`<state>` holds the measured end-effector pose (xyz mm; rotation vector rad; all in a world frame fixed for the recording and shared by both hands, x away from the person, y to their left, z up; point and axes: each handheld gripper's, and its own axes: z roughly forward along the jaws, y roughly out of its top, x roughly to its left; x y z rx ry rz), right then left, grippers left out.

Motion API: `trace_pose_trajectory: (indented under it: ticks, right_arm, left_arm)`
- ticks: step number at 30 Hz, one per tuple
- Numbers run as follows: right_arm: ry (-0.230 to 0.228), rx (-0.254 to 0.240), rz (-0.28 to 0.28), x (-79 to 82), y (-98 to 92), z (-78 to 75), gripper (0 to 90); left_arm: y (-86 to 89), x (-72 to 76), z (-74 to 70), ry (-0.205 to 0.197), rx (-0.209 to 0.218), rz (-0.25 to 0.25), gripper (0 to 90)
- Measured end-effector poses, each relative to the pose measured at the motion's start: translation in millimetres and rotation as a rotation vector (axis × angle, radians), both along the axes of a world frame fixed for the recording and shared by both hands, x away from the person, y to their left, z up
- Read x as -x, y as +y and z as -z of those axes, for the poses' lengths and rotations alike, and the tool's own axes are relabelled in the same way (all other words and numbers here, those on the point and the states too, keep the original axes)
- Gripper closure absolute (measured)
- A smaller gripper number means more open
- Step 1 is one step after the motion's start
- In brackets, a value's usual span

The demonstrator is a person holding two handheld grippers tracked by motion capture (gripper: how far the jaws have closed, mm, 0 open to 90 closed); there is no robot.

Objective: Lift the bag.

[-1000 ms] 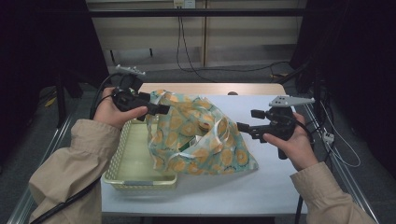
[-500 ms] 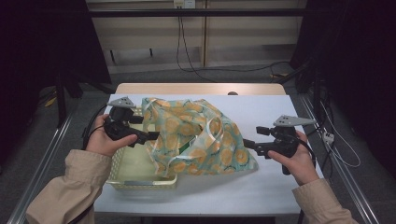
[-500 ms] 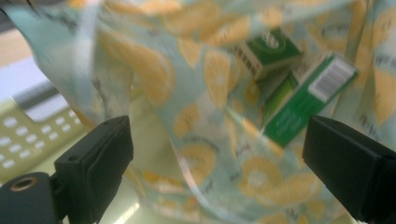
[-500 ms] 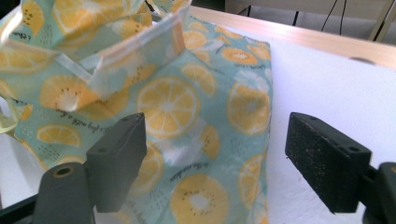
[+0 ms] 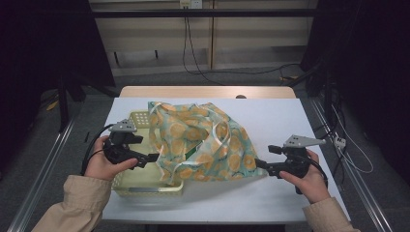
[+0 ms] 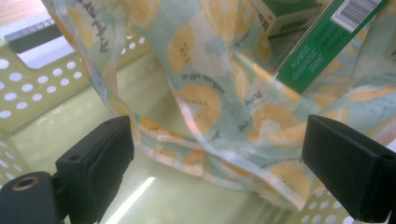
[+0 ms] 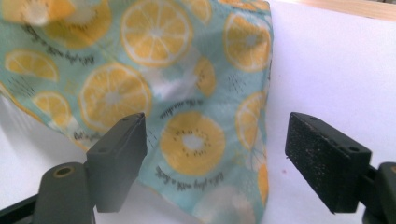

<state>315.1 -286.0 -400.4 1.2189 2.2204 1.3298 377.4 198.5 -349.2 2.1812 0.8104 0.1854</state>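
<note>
A: Where does the bag [image 5: 200, 142] lie?

B: The lemon-print bag sits crumpled in the middle of the white worktop [image 5: 290, 121], and its left part hangs over the rim of the yellow basket [image 5: 126, 121]. Through the thin cloth, in the left gripper view, a green box [image 6: 322, 39] with a barcode shows inside it.

A: And the left hand-held gripper [image 5: 151, 158]?

B: It is held low over the basket, pointing right at the bag's left edge. Its jaws stand wide apart; a fold of cloth hangs between them, but the pads do not press on it.

A: The right one?

B: The right hand-held gripper [image 5: 260, 163] rests near the worktop, pointing left at the bag's lower right corner. Its jaws are released too, spread to either side of the corner, with nothing clamped.

A: How are the arms placed?

B: Both forearms, in beige sleeves [image 5: 72, 205], come in from the near edge, with the hands level and on opposite sides of the bag.

A: Any room around?

B: Bare worktop lies right of the bag and along the near edge. The basket sits close to the left edge.
</note>
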Motion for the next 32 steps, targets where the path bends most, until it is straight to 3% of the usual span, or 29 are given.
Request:
trace_pose_trajectory:
  ticks: [8,17,20,32]
  right_arm:
    - [0.002,0.008,0.001,9.8,-5.4,10.3,20.9]
    - [0.028,0.057,-0.018,15.7,-5.9,25.7,20.9]
    - [0.038,0.077,-0.033,17.8,-4.6,28.4,20.9]
    - [0.057,0.054,-0.010,22.5,-15.9,41.0,20.8]
  left_arm:
    - [8.9,8.2,13.4,0.008,0.011,-0.021,9.2]
    - [16.3,15.4,20.2,0.004,0.051,-0.037,9.2]
    - [16.1,17.3,22.1,-0.001,0.045,-0.027,9.0]
    - [16.3,16.5,33.4,0.017,0.033,-0.026,8.7]
